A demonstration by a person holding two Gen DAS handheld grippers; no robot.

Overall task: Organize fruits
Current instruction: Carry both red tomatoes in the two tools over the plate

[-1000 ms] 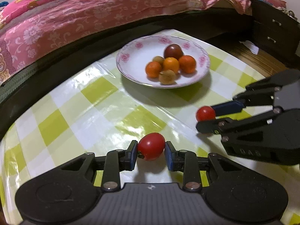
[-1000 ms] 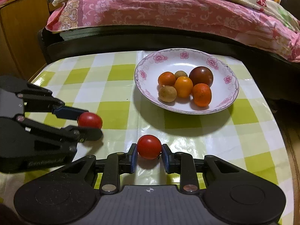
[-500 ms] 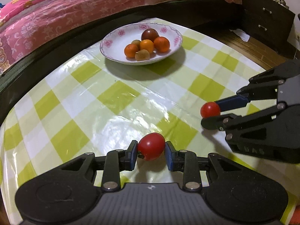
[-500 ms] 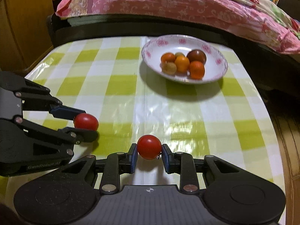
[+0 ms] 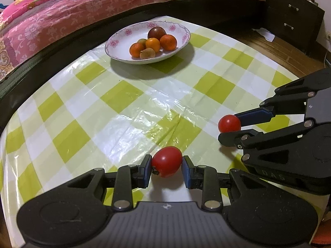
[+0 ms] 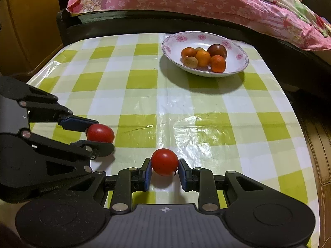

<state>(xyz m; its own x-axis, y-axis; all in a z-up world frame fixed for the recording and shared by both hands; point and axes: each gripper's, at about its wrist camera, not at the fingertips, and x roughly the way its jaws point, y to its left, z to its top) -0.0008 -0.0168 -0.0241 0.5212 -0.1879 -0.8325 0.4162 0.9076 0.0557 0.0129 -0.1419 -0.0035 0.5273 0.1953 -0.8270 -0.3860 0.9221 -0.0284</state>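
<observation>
My left gripper (image 5: 166,169) is shut on an oval red tomato (image 5: 167,161), held just above the checked tablecloth. My right gripper (image 6: 164,170) is shut on a rounder red tomato (image 6: 164,161). Each gripper shows in the other's view: the right gripper (image 5: 231,129) with its tomato (image 5: 229,123) at the right edge, the left gripper (image 6: 97,135) with its tomato (image 6: 100,132) at the left edge. A white floral plate (image 5: 124,41) (image 6: 240,51) stands at the far end of the table, well beyond both grippers. It holds several small orange fruits, a dark round one and brownish ones.
The green-and-white checked tablecloth (image 5: 115,111) covers a small table. A bed with a pink quilt (image 5: 62,6) runs behind it. A dark drawer cabinet (image 5: 293,12) stands at the far right, a wooden cabinet (image 6: 24,31) at the left. Wooden floor (image 6: 318,144) lies past the table's right edge.
Both grippers have drawn back from the plate, each still holding its tomato; the plate now looks smaller and farther off, and more tablecloth shows between.
</observation>
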